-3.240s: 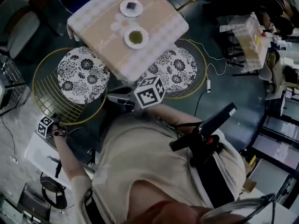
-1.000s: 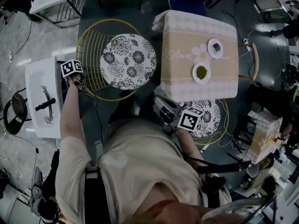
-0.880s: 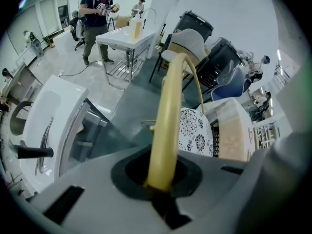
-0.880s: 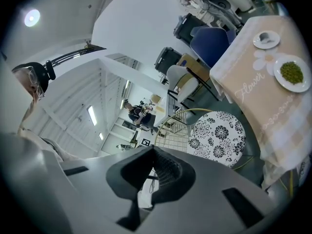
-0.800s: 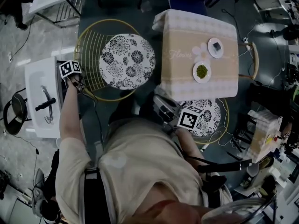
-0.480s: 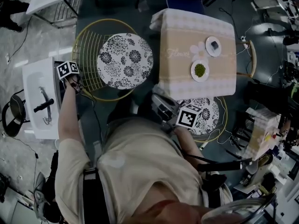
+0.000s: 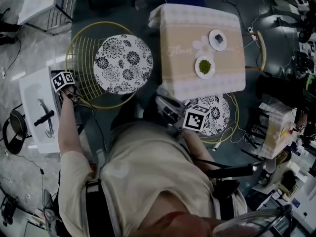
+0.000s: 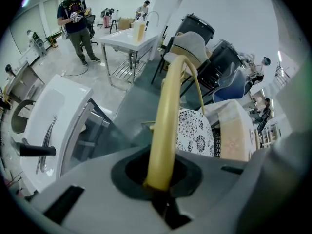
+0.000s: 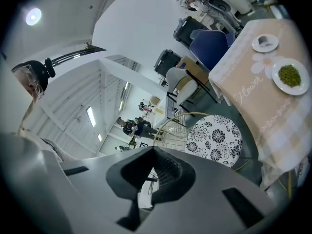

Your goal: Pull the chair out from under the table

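Observation:
The chair has a gold wire back and a black-and-white floral cushion. It stands on the floor just left of the cloth-covered table, with the cushion out from under it. My left gripper is shut on the chair's gold rim at the back's outer edge; in the left gripper view the left gripper has the rim running through its jaws. My right gripper hangs close to my body by the table's near edge. In its own view the right gripper is shut on nothing.
A second floral chair sits tucked under the table's near side. Two small plates lie on the cloth. A white bench with a black-handled tool stands left of my left arm. Cables and clutter lie at the right. A person stands far off.
Since the oldest frame the cushion has come out from under the table's edge. Over the last second the view drifted; the left grip on the rim holds and the right gripper stays put.

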Tool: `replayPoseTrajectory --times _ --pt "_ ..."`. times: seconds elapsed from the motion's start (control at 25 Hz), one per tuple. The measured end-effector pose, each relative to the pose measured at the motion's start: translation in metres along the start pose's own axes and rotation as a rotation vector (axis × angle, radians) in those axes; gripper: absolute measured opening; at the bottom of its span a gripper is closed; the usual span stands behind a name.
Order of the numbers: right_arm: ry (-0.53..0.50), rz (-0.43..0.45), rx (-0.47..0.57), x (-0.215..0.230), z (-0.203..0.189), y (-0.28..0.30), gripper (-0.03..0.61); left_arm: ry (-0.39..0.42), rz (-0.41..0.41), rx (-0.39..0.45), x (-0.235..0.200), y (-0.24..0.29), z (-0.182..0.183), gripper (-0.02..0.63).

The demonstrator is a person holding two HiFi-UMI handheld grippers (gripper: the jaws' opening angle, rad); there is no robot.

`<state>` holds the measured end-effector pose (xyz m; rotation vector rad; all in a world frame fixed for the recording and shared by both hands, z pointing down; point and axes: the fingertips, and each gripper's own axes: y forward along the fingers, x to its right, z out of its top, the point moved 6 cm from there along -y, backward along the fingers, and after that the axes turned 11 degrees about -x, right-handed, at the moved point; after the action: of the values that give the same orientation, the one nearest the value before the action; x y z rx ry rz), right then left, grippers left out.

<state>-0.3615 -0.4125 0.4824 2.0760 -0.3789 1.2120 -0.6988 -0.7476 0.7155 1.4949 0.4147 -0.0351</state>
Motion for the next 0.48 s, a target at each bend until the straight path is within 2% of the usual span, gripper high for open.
replayPoseTrajectory --times 0.28,0.48 --pt "0.008 -0.011 -0.012 0.015 0.003 0.001 0.009 0.0 0.012 -0.01 -0.01 0.01 0.0 0.018" --pt "0.015 -0.008 -0.011 0.023 0.019 -0.021 0.009 -0.012 0.044 -0.015 0.0 -0.001 0.0 0.021"
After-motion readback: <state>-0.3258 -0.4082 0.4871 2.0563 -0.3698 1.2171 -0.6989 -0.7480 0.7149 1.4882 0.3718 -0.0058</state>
